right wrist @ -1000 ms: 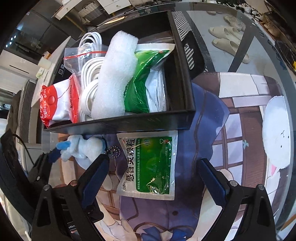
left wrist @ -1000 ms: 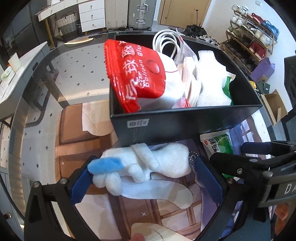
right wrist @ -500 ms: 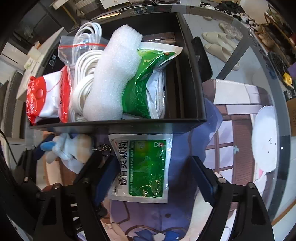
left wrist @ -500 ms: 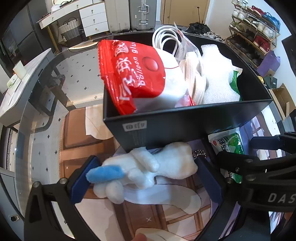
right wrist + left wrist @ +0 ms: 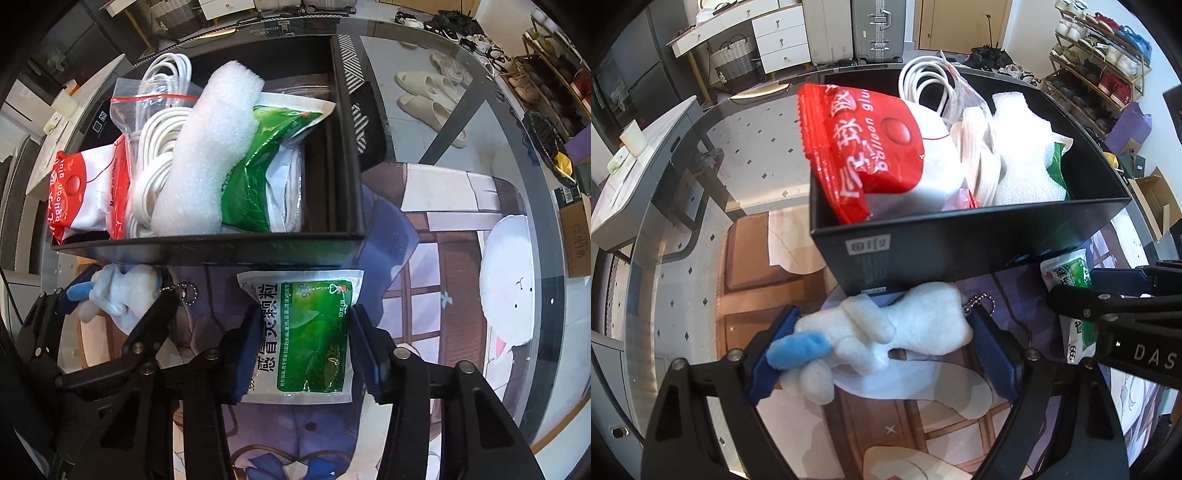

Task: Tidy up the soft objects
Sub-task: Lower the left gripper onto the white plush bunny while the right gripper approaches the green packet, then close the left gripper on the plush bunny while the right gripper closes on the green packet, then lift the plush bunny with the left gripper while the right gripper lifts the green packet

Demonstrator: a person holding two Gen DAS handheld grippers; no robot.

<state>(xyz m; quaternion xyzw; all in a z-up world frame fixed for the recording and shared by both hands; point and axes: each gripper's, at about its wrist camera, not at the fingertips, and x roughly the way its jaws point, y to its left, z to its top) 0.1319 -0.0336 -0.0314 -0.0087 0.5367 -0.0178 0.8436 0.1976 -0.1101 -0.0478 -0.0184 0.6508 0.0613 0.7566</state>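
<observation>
A white plush toy with a blue ear lies on the mat in front of the black box. My left gripper straddles it lengthwise, jaws closing, pads just reaching its two ends without squeezing. To its right, a green sachet lies flat by the box's front wall. My right gripper points down over it, jaws closing, pads against its two side edges. The box holds a red and white packet, a bagged white cable, a white foam piece and another green packet.
Everything sits on an illustrated mat over a glass table. The right gripper's frame sits close to the right of the plush. Slippers lie on the floor beyond the table. A shoe rack stands at the back right.
Both grippers' jaws have narrowed, the right one far more, from wide of the green sachet to its edges. The left pads came in to the plush's ends. The right gripper shifted slightly.
</observation>
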